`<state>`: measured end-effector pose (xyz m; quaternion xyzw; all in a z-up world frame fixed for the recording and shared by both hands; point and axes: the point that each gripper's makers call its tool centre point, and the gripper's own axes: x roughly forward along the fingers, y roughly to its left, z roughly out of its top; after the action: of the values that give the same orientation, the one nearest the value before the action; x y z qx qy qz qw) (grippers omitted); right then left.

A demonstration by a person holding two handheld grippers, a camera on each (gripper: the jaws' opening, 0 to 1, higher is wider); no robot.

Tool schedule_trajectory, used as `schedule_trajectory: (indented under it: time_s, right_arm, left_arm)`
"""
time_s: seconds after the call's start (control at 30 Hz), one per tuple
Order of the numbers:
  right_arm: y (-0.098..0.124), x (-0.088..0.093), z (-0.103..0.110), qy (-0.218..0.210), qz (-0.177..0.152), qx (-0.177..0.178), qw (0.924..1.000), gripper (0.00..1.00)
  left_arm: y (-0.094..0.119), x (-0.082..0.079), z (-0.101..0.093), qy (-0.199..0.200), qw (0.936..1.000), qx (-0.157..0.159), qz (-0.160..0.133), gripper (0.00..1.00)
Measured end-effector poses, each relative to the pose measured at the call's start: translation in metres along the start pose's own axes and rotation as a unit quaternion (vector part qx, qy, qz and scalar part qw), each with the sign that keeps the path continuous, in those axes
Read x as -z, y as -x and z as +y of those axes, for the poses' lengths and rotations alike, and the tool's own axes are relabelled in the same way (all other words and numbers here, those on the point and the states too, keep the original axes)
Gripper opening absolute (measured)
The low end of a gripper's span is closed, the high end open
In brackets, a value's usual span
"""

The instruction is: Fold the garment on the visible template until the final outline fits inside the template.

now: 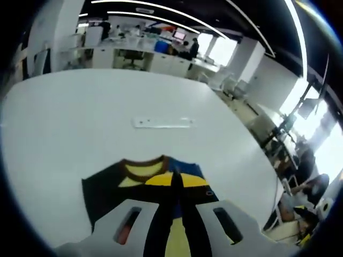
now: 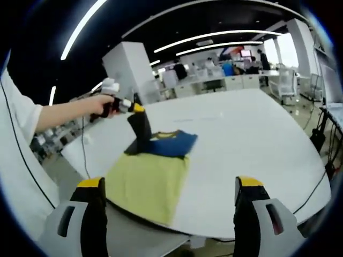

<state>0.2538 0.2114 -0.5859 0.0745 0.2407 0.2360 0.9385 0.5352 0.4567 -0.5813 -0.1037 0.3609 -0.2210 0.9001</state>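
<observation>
Pinching the garment (image 2: 153, 176) near its collar, the left gripper (image 1: 176, 179) lifts limp, light cloth at the white table's (image 2: 252, 139) near edge while the right gripper (image 2: 169, 206) waits, jaws apart.

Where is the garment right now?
In the right gripper view, the garment lies on the white table's near edge, with the left tool on its far end.

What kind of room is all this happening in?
Most likely a large open-plan office or lab: long ceiling light strips, rows of desks with monitors at the back, and a big white table holding the garment.
</observation>
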Motion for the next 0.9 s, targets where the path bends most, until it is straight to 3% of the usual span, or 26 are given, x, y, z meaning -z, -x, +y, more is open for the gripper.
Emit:
schedule_trajectory:
  time_s: [0.47,0.9]
  right_arm:
    - [-0.005,0.009,-0.01,0.013,0.024,-0.019,0.9995,1.0]
    - [-0.004,0.014,-0.016,0.02,0.03,-0.033,0.9988,0.99]
  left_arm:
    - [-0.023,0.024,-0.018,0.005,0.9997,-0.005,0.023,0.0]
    - [-0.037,0.043,-0.041,0.033,0.9988,0.004,0.035,0.0]
